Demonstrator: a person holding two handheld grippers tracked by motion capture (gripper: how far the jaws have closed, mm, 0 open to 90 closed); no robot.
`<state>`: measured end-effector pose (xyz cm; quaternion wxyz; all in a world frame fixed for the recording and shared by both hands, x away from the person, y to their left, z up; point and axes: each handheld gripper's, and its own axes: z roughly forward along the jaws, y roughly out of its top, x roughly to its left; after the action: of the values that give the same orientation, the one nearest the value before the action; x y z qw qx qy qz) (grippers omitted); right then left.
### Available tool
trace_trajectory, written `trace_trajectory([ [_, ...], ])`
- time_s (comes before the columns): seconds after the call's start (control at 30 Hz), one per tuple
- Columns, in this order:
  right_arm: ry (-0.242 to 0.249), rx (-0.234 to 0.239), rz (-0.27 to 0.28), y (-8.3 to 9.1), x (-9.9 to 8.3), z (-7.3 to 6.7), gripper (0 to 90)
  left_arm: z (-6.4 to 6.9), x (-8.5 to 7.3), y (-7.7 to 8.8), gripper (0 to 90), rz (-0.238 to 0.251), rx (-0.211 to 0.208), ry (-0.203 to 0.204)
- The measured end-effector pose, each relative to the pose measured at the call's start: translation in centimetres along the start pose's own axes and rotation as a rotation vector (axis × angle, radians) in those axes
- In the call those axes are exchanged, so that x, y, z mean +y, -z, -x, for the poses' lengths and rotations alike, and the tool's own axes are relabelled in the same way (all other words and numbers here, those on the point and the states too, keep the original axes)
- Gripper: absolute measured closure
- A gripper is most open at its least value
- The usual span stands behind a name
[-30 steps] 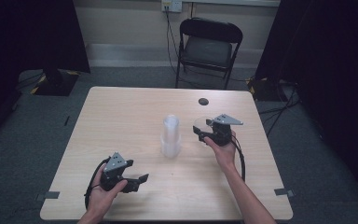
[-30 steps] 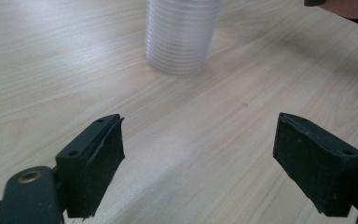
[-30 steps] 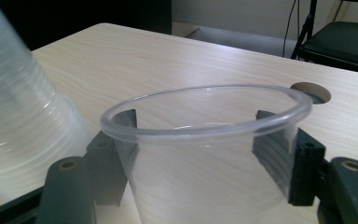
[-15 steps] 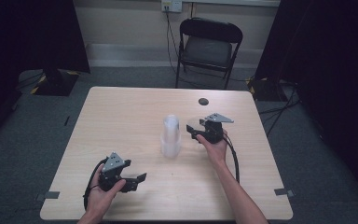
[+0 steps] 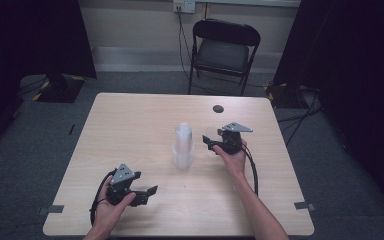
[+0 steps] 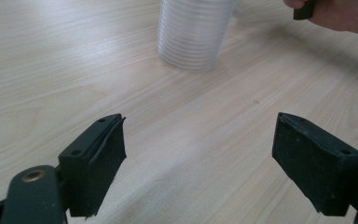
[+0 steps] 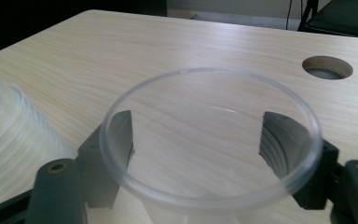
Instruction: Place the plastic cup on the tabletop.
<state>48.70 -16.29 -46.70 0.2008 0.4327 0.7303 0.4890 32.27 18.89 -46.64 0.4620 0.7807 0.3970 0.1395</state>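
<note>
Right gripper (image 5: 210, 142): fingers (image 7: 314, 186) spread on both sides of one clear cup (image 7: 205, 200); they have just been opening, likely to let the cup stand on the worktop (image 5: 130, 125).
Left gripper (image 5: 150, 192): fingers spread wide, nothing between them, waiting low.
Cup stack (image 5: 183, 146): one, upright, just beside the cup.
Count: two grippers, one loose cup, one stack.
</note>
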Motion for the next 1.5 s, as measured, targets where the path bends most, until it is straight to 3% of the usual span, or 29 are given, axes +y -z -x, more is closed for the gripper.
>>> trace_trajectory([
  [0.37, 0.033, -0.016, -0.027, 1.1, -0.6, 0.4, 28.6, 0.0, 0.0, 0.0, 17.4, -0.003, 0.001, 0.008],
  [0.9, 0.036, -0.016, -0.067, 2.4, -1.9, 0.7, 26.9, -0.2, -0.1, -0.1, 17.5, -0.004, 0.01, 0.016],
  [0.97, 0.036, -0.014, -0.074, 2.4, -2.0, 0.7, 25.5, -0.2, -0.1, -0.2, 17.5, -0.004, 0.009, 0.021],
  [1.07, 0.017, -0.016, -0.088, 2.4, -2.2, 0.8, 15.9, -0.3, -0.1, -0.2, 17.5, -0.004, 0.011, 0.025],
  [1.5, 0.018, -0.005, -0.132, 3.2, -3.0, 1.0, 15.3, -1.0, -0.2, -0.2, 17.5, 0.004, 0.029, 0.048],
])
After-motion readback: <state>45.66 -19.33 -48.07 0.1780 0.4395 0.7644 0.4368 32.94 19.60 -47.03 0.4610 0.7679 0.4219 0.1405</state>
